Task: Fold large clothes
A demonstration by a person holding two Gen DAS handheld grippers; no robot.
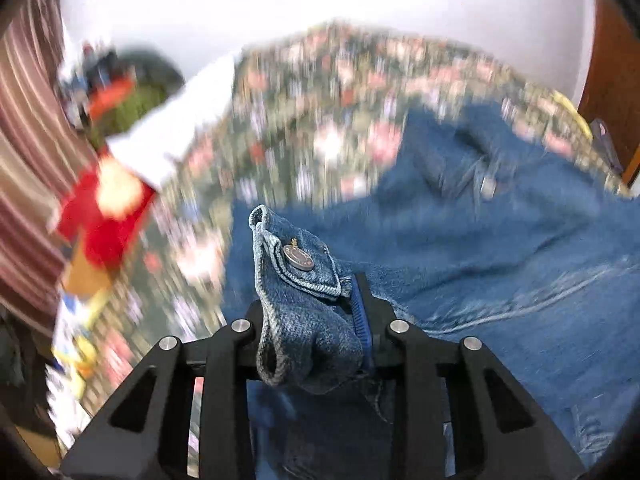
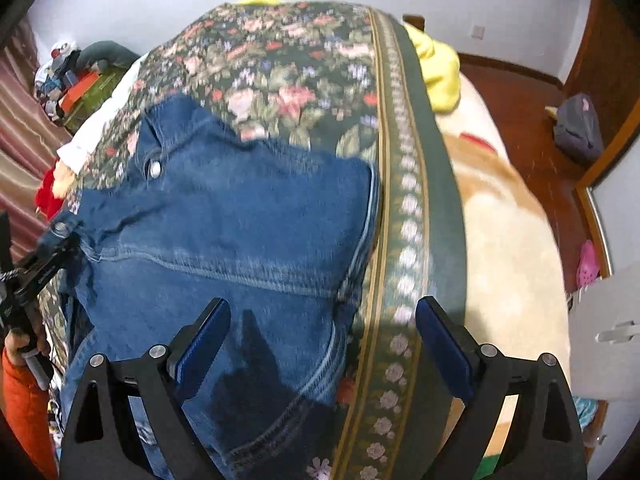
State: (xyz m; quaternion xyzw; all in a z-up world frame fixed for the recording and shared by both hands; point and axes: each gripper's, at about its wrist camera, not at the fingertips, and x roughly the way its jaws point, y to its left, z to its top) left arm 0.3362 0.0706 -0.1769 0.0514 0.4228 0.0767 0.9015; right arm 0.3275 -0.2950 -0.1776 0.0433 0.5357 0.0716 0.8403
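A pair of blue denim jeans (image 2: 240, 216) is spread over a floral bedspread (image 2: 280, 72) on a bed. In the right wrist view the jeans are seen to lie with the waistband towards the far left, a metal button (image 2: 154, 168) showing there, and with one side edge just beside the striped border (image 2: 404, 208) of the bedspread.

The left tool (image 1: 316, 320) is closed on a bunched part of the jeans: a cuff-like flap of denim carrying a metal rivet button (image 1: 298, 258) is pinched between its fingers and stands up out of them. In the right wrist view the same tool (image 2: 60, 236) is seen at the far left edge, gripping the jeans at their left side, its handle held in a hand (image 2: 28, 340) with an orange sleeve (image 2: 24, 408) below it. The left wrist view is heavily blurred around the tool, so little beyond it can be made out clearly.

The right tool (image 2: 324, 356) is held above the near part of the jeans with its fingers spread wide apart and nothing between them. Its left finger is over the denim and its right finger is over the cream blanket (image 2: 512, 240) beyond the border.

A yellow cloth (image 2: 438, 72) lies at the far end of the bed, a white cloth (image 2: 96, 128) at the left edge, and a dark bag (image 2: 578, 128) is seen on the wooden floor (image 2: 516, 96).
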